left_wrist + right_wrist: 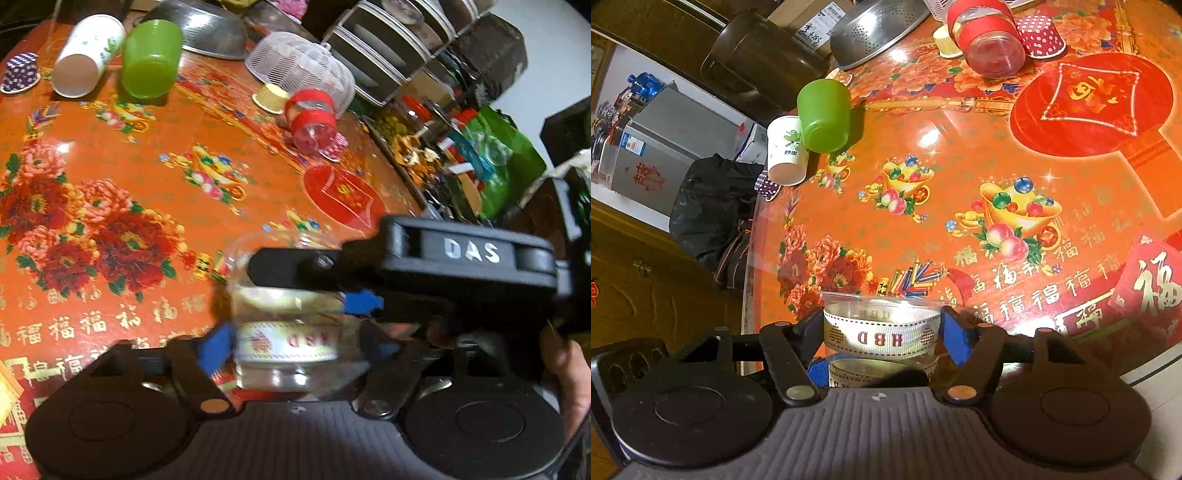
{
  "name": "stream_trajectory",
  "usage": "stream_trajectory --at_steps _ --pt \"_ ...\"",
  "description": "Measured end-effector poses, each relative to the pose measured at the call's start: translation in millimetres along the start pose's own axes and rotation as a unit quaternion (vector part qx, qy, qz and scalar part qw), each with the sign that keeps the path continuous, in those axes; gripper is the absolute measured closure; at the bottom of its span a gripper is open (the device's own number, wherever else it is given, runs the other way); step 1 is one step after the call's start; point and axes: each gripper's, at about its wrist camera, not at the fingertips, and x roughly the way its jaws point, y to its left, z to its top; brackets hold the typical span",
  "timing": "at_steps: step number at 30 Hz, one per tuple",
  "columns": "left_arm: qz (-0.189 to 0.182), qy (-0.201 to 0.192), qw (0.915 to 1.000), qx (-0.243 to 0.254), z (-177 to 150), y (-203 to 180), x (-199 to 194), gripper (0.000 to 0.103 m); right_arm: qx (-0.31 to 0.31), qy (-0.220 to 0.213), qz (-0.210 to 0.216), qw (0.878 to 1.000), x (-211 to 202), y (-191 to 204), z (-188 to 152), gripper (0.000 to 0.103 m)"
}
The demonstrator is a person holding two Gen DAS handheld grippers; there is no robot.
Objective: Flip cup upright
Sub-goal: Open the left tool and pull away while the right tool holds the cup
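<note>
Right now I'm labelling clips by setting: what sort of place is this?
Probably a home dining or kitchen corner: a festive printed tablecloth, a metal colander among cups, and a small fridge beside the table.

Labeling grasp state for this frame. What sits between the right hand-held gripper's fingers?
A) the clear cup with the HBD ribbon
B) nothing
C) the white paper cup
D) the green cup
A: in the right wrist view the right hand-held gripper has its blue pads against both sides of the clear cup with the HBD ribbon, while the green cup and the white paper cup lie far off on the table.
</note>
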Motion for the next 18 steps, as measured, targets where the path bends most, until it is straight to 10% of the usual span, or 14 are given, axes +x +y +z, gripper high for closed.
stream_trajectory --at_steps 10,18 --pt "0.029 0.001 0.9961 0.084 -24.3 5.8 -34.1 0.010 -0.010 0.007 0.001 1.000 6.4 4.7 3.1 0.036" --pt "0.063 -0.024 0.9970 0.039 -18.1 52.7 -73.7 0.010 -0.042 -0.019 0.000 0.999 3.3 13.7 0.8 0.036"
